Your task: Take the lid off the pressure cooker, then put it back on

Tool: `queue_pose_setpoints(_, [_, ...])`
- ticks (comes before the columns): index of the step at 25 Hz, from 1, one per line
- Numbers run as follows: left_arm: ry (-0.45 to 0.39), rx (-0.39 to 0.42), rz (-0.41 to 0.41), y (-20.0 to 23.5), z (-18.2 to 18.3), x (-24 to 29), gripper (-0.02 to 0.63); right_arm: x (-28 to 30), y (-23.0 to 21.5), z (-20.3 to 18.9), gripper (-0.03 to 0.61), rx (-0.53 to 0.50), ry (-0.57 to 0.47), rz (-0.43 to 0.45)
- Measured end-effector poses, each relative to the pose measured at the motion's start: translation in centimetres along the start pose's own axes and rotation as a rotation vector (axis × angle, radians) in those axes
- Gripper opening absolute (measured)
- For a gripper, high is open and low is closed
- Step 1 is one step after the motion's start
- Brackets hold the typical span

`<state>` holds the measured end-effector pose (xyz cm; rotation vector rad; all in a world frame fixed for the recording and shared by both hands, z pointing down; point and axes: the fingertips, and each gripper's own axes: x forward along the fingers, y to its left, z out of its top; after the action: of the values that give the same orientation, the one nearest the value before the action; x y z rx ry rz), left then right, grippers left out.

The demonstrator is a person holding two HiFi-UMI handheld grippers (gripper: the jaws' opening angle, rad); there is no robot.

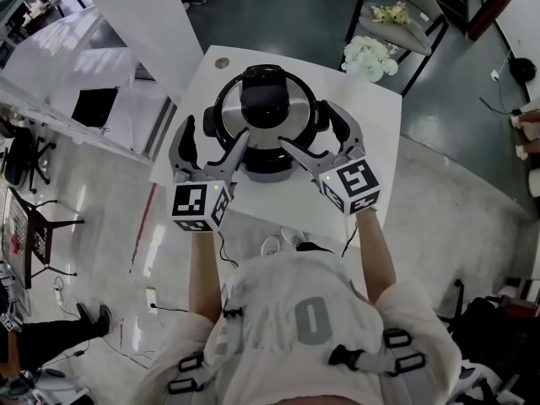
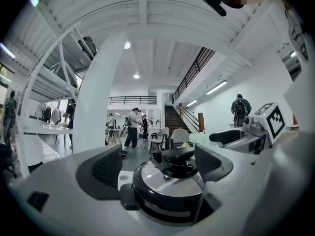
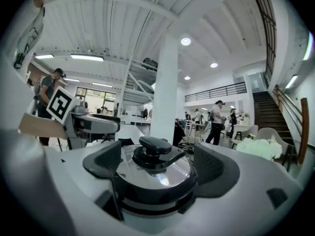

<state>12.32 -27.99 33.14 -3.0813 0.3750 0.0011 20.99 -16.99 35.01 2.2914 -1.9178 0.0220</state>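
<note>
The pressure cooker (image 1: 266, 116) stands on a small white table (image 1: 371, 142), with its steel lid (image 1: 291, 108) and black knob (image 1: 264, 99) in place. My left gripper (image 1: 217, 131) is open at the cooker's near left, one finger outside the left handle and the other over the lid's front. The right gripper (image 1: 308, 125) mirrors it, open at the near right. In the left gripper view the lid (image 2: 170, 181) sits between the spread jaws of the left gripper (image 2: 162, 163). The right gripper view frames the lid (image 3: 155, 173) the same way. Whether any finger touches the cooker I cannot tell.
White flowers (image 1: 369, 57) lie at the table's far right corner, by a chair (image 1: 405, 24). A small round disc (image 1: 222, 62) sits at the far left corner. A white pillar (image 1: 152, 15) rises left of the table. Cables (image 1: 274, 243) trail on the floor by my body.
</note>
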Motion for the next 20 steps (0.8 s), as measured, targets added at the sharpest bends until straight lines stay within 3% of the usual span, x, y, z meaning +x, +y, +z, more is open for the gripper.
queue_pose_setpoints(7, [0.108, 0.08, -0.019, 0.8, -0.8, 2.8, 0.448, 4.1, 0.0, -0.1, 0.468, -0.015, 0.048, 0.233])
queue_pose_setpoints(11, [0.159, 0.127, -0.152, -0.7, -1.8, 4.4, 0.445, 5.6, -0.5, -0.4, 0.468, -0.034, 0.07, 0.304])
queue_pose_setpoints(17, [0.256, 0.113, -0.393, -1.8, -3.1, 6.2, 0.409, 7.0, -0.3, -1.2, 0.463, -0.051, 0.115, 0.398])
queue_pose_setpoints(20, [0.275, 0.104, -0.475, -2.3, -3.3, 6.8, 0.402, 7.4, 0.0, -1.6, 0.42, -0.074, 0.139, 0.45])
